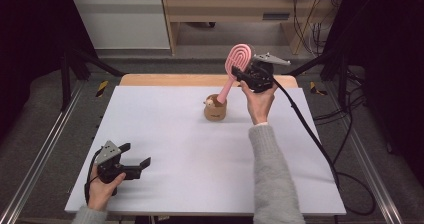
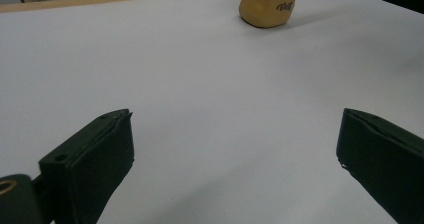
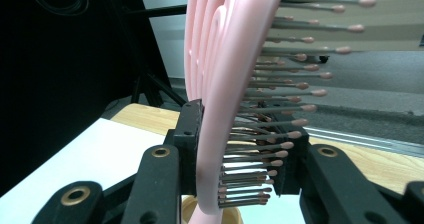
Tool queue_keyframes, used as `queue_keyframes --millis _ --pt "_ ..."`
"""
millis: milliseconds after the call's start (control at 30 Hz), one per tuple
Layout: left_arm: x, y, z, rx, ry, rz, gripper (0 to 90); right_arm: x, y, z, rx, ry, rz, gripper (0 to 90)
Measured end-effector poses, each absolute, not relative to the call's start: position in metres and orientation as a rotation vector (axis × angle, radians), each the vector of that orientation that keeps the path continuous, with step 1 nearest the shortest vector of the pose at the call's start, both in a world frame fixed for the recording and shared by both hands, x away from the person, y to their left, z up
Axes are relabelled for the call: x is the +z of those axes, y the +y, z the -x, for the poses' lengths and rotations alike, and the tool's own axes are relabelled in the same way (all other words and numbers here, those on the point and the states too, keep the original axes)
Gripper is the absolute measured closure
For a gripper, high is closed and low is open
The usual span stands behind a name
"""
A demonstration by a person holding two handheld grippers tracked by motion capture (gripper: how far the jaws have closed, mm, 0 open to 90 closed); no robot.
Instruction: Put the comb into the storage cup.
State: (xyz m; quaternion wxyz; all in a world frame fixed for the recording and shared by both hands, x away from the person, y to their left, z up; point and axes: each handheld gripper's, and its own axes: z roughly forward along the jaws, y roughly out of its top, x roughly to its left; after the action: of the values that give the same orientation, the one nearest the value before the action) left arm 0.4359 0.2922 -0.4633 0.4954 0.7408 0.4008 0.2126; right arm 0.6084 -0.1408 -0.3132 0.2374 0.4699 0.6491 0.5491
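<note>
Item: pink hairbrush (image 1: 238, 59), light, stiff; my right gripper (image 1: 241, 75) is clamping its head, handle dipping into the tan holder (image 1: 215, 109). Left gripper (image 1: 136, 159) is resting wide, empty.

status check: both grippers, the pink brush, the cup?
Right gripper shut on pink hairbrush at its head, handle down in tan cup. Left gripper open, holding nothing, low over white table. Nothing near the cup.

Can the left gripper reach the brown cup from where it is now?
Probably yes: the left gripper is open, and bare white table lies between it and the brown cup, though the pink hairbrush stands in it.
</note>
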Motion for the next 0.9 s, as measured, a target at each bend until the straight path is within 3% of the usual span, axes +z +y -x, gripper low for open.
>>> queue_keyframes --millis 900 --pt "-0.464 0.292 -0.436 0.514 0.968 -1.805 1.8 -0.340 -0.121 -0.625 1.437 1.815 -1.324 63.9"
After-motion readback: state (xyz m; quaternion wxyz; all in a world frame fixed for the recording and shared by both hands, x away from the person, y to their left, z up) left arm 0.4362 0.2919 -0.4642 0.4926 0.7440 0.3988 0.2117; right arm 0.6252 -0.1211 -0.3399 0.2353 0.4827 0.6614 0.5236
